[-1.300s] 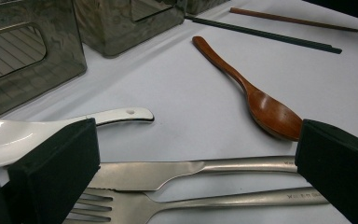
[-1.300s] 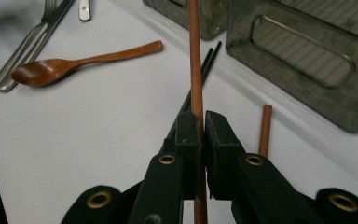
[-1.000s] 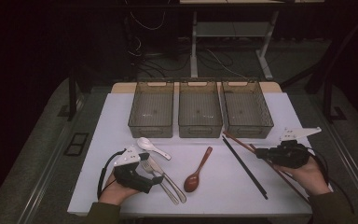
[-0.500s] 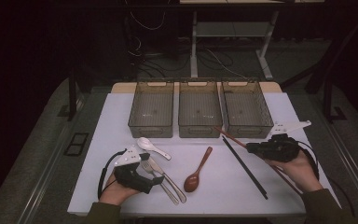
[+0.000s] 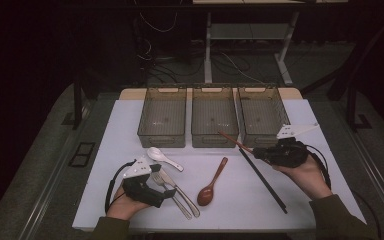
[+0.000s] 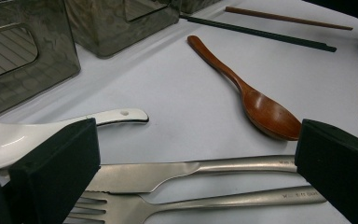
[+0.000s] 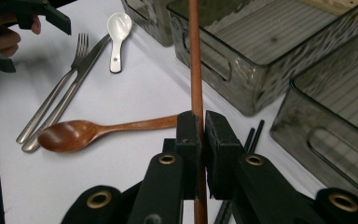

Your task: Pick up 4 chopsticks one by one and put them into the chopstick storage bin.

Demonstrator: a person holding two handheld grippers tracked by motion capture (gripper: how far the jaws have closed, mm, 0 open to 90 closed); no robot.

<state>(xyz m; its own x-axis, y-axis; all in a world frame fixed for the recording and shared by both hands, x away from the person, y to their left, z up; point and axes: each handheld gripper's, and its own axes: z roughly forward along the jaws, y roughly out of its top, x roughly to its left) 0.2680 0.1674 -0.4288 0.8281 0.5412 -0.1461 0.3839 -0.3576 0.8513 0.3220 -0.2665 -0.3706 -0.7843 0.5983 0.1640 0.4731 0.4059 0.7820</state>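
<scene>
Right tongs (image 5: 260,152) clamped tight on a brown wooden chopstick (image 7: 196,70), near the table's right edge; stick is lifted off the surface, tip angled toward the front wall between the middle bin (image 5: 214,116) and right bin (image 5: 262,114). Left tongs (image 5: 166,192) near the front-left corner, jaws wide apart, nothing gripped, hovering over the steel knife (image 6: 191,169) and fork (image 6: 205,202). Progress, my read: sorting cutlery into bins has barely begun, since all three bins look empty and this chopstick is the first piece in hand. Left on the table: black chopsticks (image 5: 262,179) lying diagonally right of centre (right gripper view hints at two rods, can't confirm), wooden spoon (image 5: 211,184) mid-table near the front edge, knife and fork side by side, white ceramic spoon (image 5: 163,157) just behind them. Materials: held chopstick is smooth, round, slim reddish wood; wooden spoon glossy, oval bowl, tapered handle; knife and fork brushed metal, flat handles, stamped marking too small to read; white spoon glazed, short handle with a hole. Toward the back edge, left bin (image 5: 162,117) and the other two are smoky translucent plastic, rectangular, ribbed floors, cut-out handles, set in a row almost touching. Table (image 5: 330,200) top is matte white.
</scene>
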